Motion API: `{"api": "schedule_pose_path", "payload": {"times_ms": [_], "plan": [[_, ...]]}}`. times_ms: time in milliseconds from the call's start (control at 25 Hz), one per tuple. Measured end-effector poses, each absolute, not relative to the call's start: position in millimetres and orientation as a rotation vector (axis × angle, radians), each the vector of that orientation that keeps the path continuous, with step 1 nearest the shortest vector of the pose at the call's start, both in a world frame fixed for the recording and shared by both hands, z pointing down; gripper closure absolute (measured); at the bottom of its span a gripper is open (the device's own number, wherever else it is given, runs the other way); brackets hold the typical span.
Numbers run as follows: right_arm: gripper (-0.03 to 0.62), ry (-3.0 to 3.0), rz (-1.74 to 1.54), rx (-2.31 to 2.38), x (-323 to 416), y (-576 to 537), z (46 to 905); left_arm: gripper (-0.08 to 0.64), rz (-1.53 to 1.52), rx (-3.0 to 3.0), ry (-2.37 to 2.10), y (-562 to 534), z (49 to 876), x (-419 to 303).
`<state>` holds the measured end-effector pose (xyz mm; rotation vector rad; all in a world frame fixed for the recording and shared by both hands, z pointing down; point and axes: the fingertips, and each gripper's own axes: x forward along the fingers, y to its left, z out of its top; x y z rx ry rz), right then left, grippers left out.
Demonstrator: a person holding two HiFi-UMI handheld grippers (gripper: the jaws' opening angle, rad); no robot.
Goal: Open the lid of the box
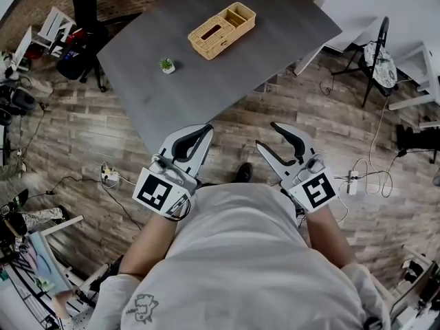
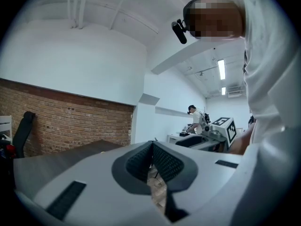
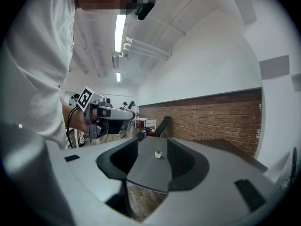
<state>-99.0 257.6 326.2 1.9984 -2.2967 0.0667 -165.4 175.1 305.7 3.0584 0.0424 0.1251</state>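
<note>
A dark grey table (image 1: 206, 81) is standing on wood-plank flooring (image 1: 75, 136). A brick wall (image 2: 70, 121) is running behind the table, with a white wall (image 2: 70, 60) rising above it. Strip lights (image 3: 120, 32) are burning overhead. A power strip (image 1: 110, 177) is lying near the table's near corner.

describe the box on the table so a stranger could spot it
Start at the dark grey rectangular table ahead of the person. Near its far edge lies the tan woven rectangular box. Its only neighbour is a tiny green plant in a white pot, much smaller, not woven.
</note>
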Motion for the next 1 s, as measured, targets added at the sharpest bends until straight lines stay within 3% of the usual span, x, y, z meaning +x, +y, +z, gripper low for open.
{"api": "schedule_pose_path", "payload": {"times_ms": [1000], "plan": [[0.367, -2.204, 0.115, 2.057, -35.6, 241.9, 330.1, 0.549, 0.068, 3.031, 0.183, 153.3, 304.9, -90.1]]}}
